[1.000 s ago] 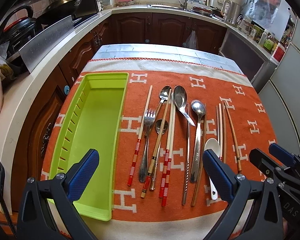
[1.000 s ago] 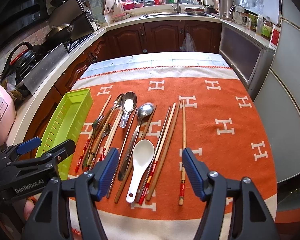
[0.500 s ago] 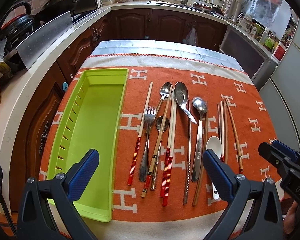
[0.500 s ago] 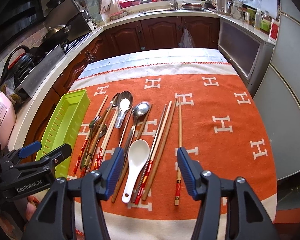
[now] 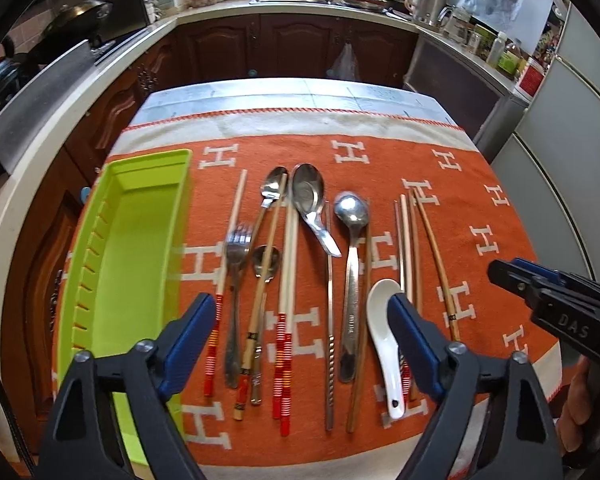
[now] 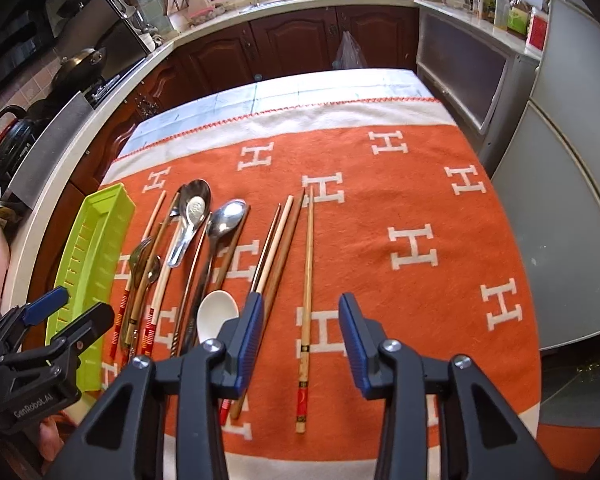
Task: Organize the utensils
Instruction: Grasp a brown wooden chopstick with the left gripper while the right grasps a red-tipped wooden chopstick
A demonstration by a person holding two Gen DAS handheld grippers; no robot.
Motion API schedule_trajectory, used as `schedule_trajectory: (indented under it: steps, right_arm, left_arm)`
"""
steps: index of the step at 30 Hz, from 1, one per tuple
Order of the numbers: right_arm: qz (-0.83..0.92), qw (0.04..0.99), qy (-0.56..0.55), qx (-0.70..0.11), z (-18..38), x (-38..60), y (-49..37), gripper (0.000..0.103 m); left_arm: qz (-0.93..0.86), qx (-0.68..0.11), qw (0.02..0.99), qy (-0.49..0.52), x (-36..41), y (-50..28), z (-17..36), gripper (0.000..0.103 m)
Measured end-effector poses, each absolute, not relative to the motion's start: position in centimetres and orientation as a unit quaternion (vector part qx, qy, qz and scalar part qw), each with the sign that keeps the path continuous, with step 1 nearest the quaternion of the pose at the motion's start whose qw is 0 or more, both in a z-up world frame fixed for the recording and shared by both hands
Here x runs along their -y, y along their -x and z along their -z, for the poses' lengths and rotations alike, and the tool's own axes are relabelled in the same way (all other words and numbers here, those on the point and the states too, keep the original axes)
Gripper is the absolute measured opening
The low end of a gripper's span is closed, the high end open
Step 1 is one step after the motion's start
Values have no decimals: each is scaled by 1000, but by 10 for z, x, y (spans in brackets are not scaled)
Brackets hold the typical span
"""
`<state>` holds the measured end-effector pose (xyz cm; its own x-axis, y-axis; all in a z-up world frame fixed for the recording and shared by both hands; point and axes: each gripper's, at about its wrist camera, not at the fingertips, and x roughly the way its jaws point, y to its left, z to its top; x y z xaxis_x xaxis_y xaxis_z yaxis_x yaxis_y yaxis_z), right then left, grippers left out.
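A lime-green tray lies at the left of the orange cloth. Beside it lie a fork, metal spoons, a white ceramic spoon and several chopsticks in a row. My left gripper hovers over the near ends of the fork, spoons and red-striped chopsticks. Its jaws are closing and the pads touch nothing. My right gripper straddles a lone chopstick at the right of the row. Its jaws are closing with gaps on both sides of the chopstick.
The cloth covers a table whose front edge runs just under both grippers. A white counter with pans curves along the left. Dark cabinets stand behind and grey appliance doors at the right. Bare cloth lies right of the utensils.
Both grippers have come forward and lower over the utensils. The left jaws have narrowed a little. The right jaws have narrowed a lot around the lone chopstick.
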<state>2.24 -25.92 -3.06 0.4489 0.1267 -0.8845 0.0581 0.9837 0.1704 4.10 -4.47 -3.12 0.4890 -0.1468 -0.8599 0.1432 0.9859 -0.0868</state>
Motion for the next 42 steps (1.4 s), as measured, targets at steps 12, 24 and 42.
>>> schedule_trajectory:
  steps: [12,24,42]
  right_arm:
    - [-38,809,-65,-583,91,253,-46,22]
    - [-31,821,-38,-569,103,251,-48,6]
    - [-26,816,-166,-553,89,311,-16,7]
  left_arm:
    - [109,-522,846,8,66,-65,49,71]
    - [151,-530,835,-6,96,-74,54,69]
    - [235,-608,758,27,150,-87,100,17]
